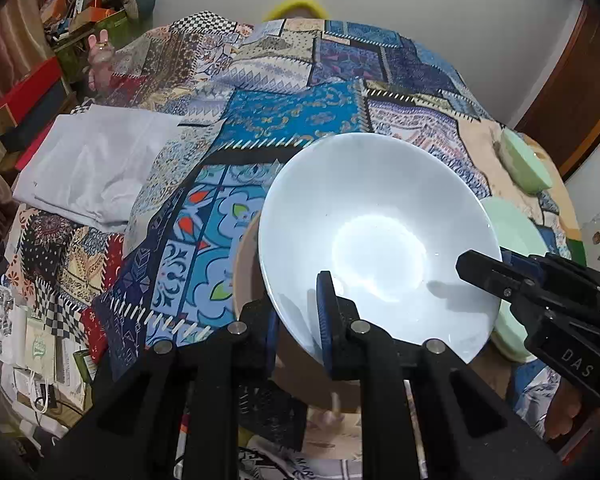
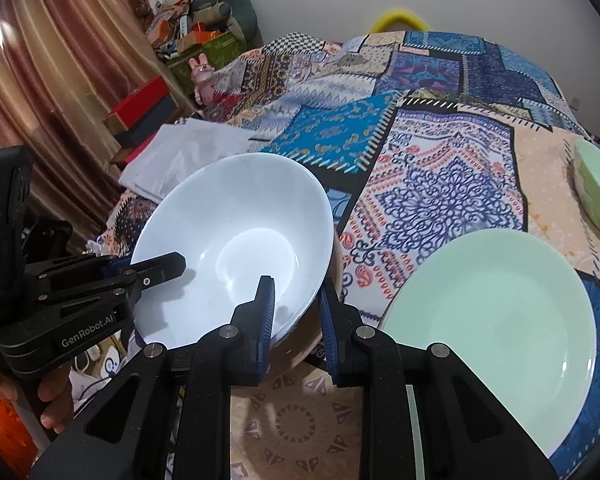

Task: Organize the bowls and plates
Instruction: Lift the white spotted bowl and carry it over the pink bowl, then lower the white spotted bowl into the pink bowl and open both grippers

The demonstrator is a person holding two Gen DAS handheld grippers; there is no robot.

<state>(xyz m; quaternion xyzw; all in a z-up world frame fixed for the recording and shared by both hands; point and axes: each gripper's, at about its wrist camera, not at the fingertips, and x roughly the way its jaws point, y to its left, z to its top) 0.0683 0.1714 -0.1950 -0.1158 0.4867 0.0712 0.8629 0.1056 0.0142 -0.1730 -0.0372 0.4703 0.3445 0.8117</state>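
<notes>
Both claws are on the white bowl: the left claw pinches its near rim between 2 blue pads, and the right claw clamps the opposite rim, likely to keep it level. Under it sits a tan bowl, probably for nesting. Right of the right claw, the green plate lies on the bed's patchwork quilt; a green bowl lies beyond.
</notes>
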